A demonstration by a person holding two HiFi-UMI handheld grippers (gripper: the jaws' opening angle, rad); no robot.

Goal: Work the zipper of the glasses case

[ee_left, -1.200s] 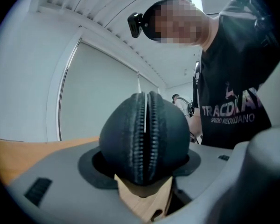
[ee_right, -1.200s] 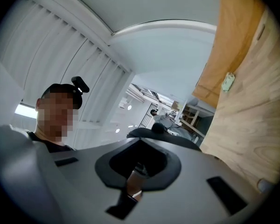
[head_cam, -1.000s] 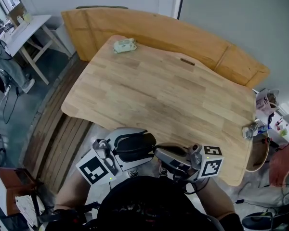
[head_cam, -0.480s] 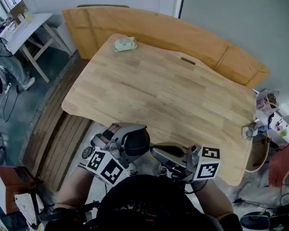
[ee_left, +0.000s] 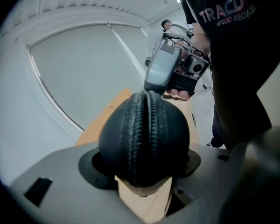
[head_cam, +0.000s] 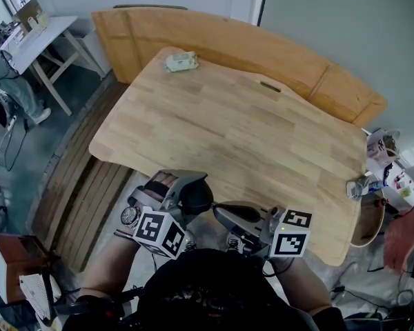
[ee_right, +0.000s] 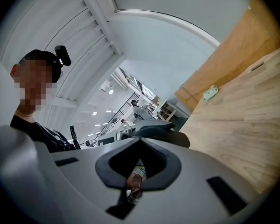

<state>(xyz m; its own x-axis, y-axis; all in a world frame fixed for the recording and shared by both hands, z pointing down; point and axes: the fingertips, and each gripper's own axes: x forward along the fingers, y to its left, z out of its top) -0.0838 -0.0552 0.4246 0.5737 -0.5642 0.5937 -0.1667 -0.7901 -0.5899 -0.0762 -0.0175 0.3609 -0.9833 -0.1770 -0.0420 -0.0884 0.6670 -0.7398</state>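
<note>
While the left gripper (head_cam: 185,193) clamps the black glasses case (ee_left: 143,141) by the near edge of the table (head_cam: 228,129), the right gripper (head_cam: 219,212) sits pinched shut at the end of the zipper (ee_left: 145,120). Pull tab unseen, so a tug could slip off or twist the case loose.

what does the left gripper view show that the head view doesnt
Left gripper view only: the zipper teeth running along the black rounded glasses case, clamped in the left gripper. Head view only: a pale green packet at the far edge of the light wooden table. Both: the case, the right gripper at its end, some table.
</note>
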